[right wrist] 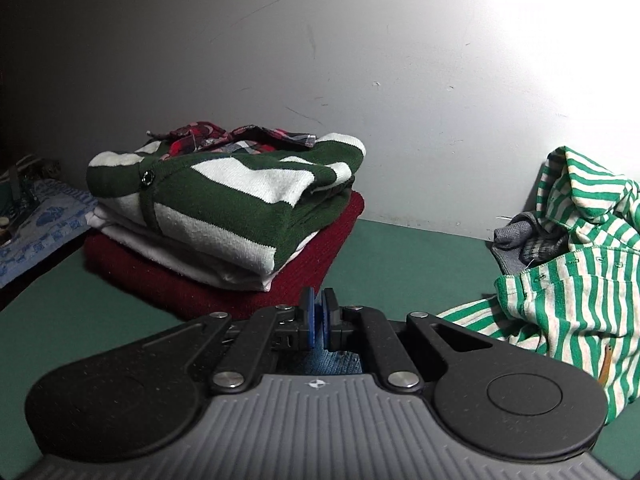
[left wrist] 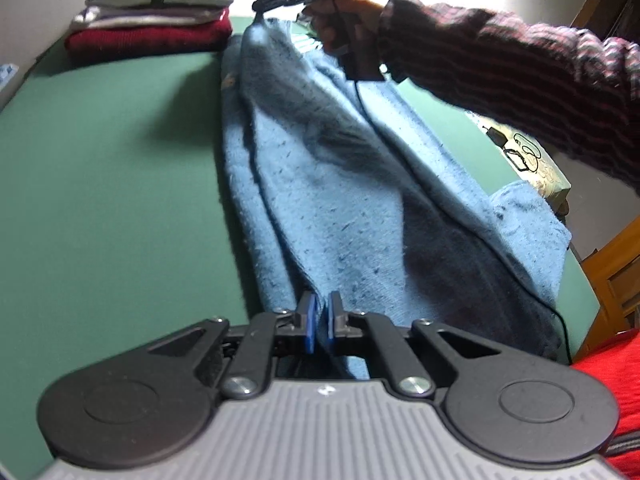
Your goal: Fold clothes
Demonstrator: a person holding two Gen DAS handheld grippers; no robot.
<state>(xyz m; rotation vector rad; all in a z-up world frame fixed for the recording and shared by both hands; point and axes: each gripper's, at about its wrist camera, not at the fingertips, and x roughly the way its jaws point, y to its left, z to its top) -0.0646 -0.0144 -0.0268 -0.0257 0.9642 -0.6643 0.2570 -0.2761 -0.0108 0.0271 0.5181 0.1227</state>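
Observation:
A light blue speckled sweater (left wrist: 320, 200) stretches along the green table (left wrist: 112, 160), pulled taut between both grippers. My left gripper (left wrist: 323, 320) is shut on its near edge, blue pads pinching the knit. At the far end my right gripper (left wrist: 264, 8), held by a hand in a striped sleeve (left wrist: 520, 80), lifts the other end off the table. In the right wrist view, my right gripper (right wrist: 319, 316) is shut, with blue sweater fabric (right wrist: 328, 362) showing just below its pads.
A stack of folded clothes (right wrist: 224, 216), green-and-white striped on top and dark red at the bottom, sits at the back of the table by the wall. A crumpled green-striped garment (right wrist: 568, 276) lies to the right. A cable (left wrist: 440, 208) trails across the sweater.

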